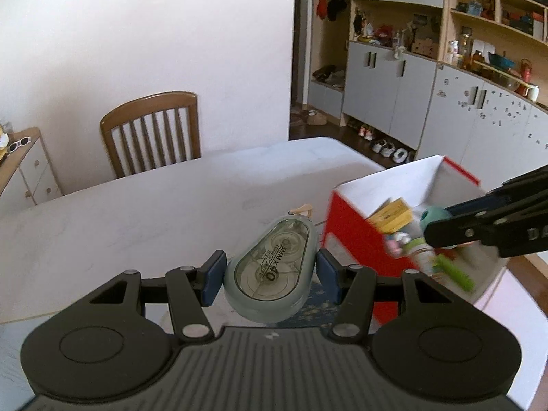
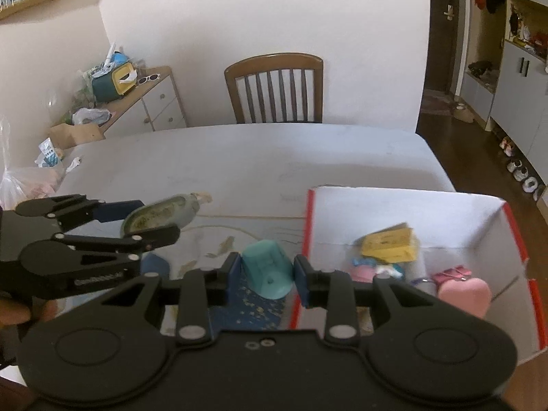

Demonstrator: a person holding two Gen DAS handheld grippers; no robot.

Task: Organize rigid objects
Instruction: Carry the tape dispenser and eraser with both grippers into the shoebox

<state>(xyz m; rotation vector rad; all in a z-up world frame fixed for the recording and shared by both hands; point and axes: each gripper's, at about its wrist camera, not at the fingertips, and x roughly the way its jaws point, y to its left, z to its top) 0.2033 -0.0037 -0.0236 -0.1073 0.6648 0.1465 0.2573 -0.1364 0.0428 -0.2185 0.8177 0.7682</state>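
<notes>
My left gripper (image 1: 270, 274) is shut on a grey-green correction tape dispenser (image 1: 270, 270), held above the white table (image 1: 137, 212). From the right wrist view the same dispenser (image 2: 161, 215) shows at the left, pinched in the left gripper (image 2: 137, 221). My right gripper (image 2: 267, 274) is shut on a small teal cup-shaped object (image 2: 269, 270), just left of the red-and-white box (image 2: 404, 205). In the left wrist view the teal object (image 1: 434, 216) hangs over the box (image 1: 352, 236) in the right gripper (image 1: 441, 226). Inside the box lie a yellow block (image 2: 388, 243), a pink heart-shaped case (image 2: 462, 294) and small toys.
A wooden chair (image 2: 275, 89) stands at the table's far side against the white wall. A sideboard (image 2: 144, 102) with clutter is at the left. Grey cabinets and shelves (image 1: 428, 78) line the right. A patterned paper and blue mat (image 2: 253, 304) lie under the grippers.
</notes>
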